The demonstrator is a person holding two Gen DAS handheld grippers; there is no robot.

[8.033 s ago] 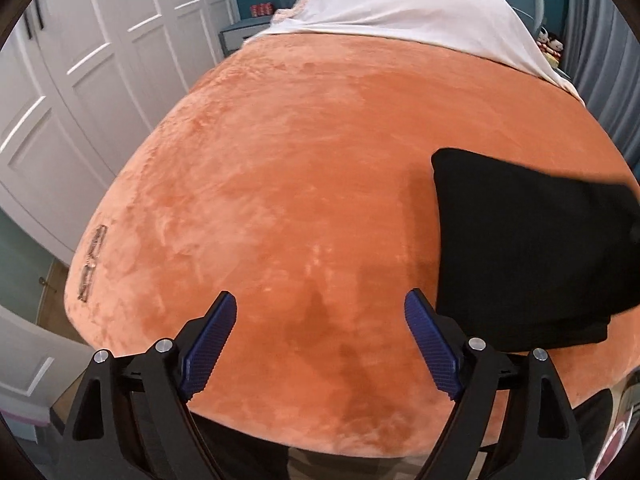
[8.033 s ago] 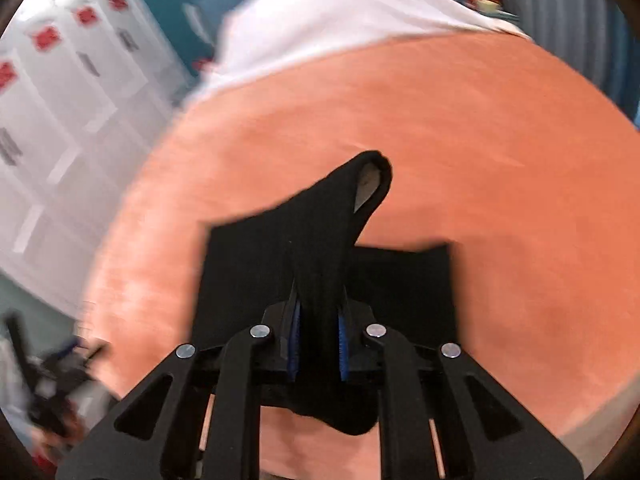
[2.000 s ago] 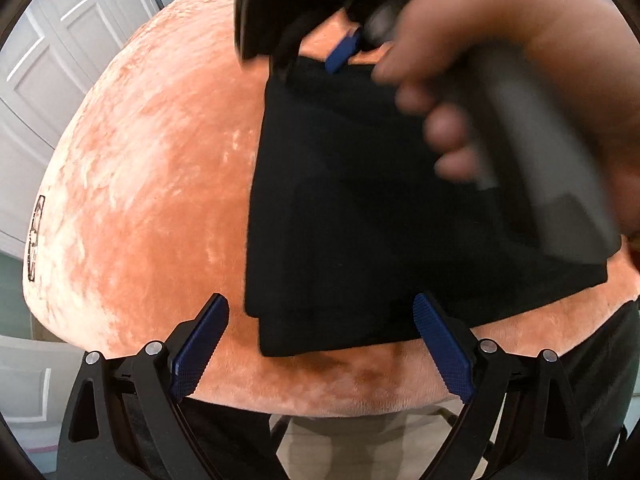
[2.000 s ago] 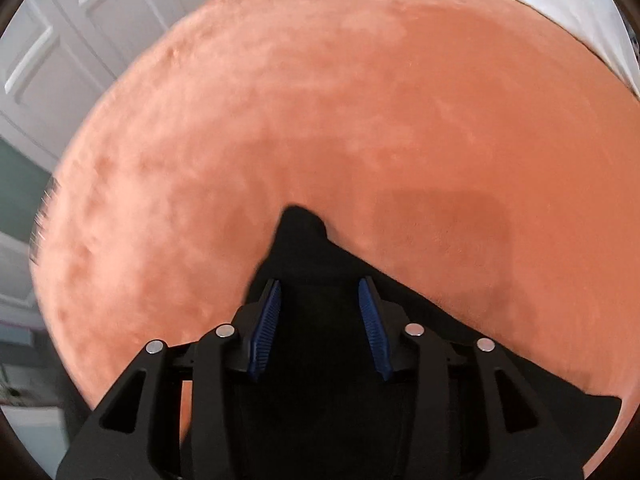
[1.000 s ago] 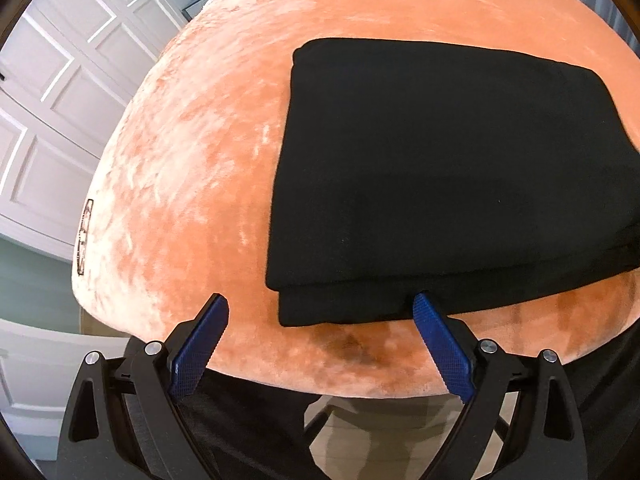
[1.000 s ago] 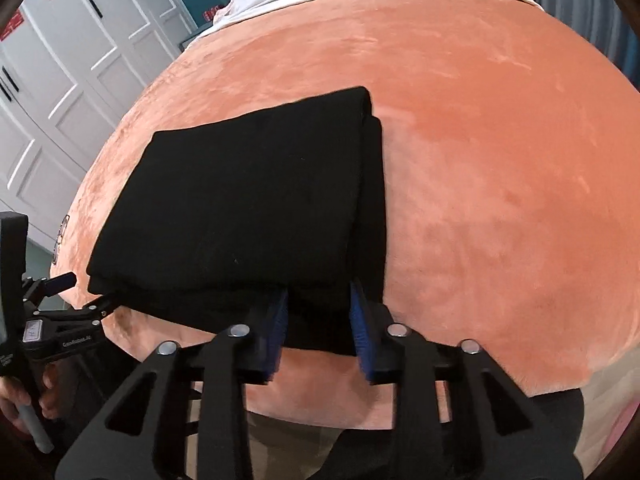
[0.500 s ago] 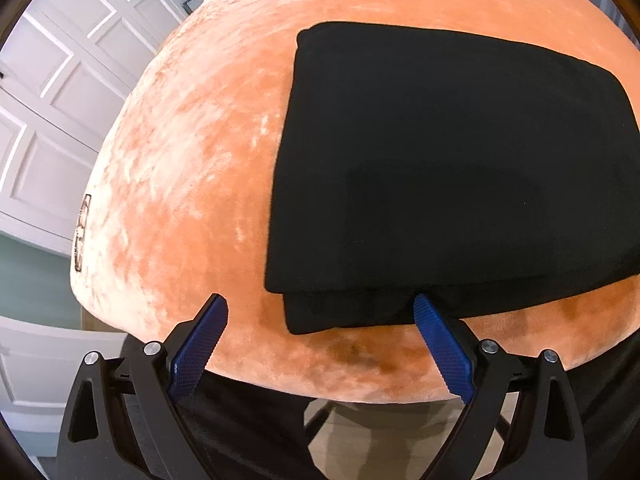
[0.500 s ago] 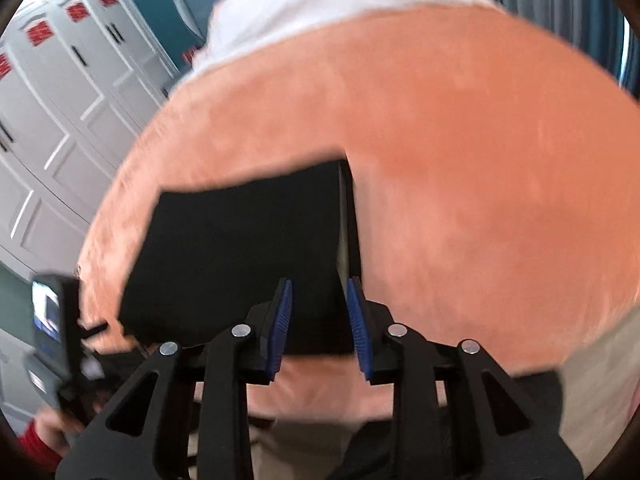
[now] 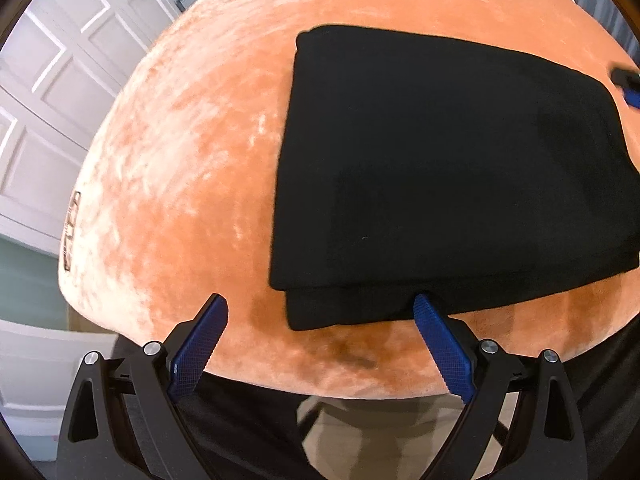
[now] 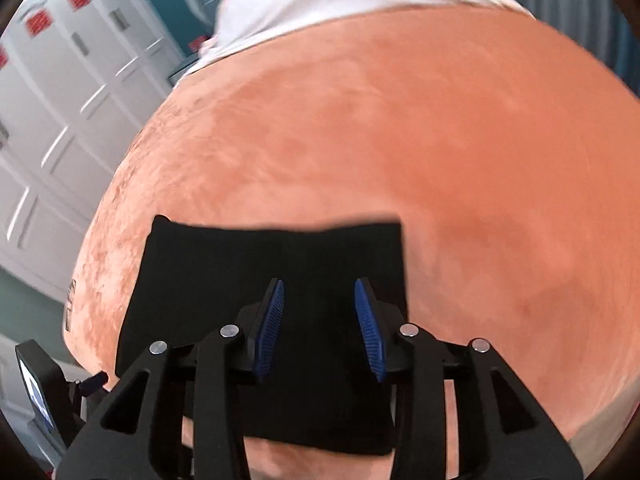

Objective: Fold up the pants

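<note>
Black pants (image 9: 440,168) folded flat near front edge of orange plush bed cover (image 9: 180,184), left gripper (image 9: 320,308) fingers spread wide at near edge, right gripper (image 10: 319,292) above pants, fingers parted, holding nothing

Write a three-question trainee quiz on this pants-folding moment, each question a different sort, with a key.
1. True or false: the left claw grips the black pants.
2. The pants lie on: A) white sheet, B) orange blanket, C) floor?
3. Fill in: the right claw is ____ above the pants.

Key: 1 false, it is open and holds nothing; 2 B; 3 open.
</note>
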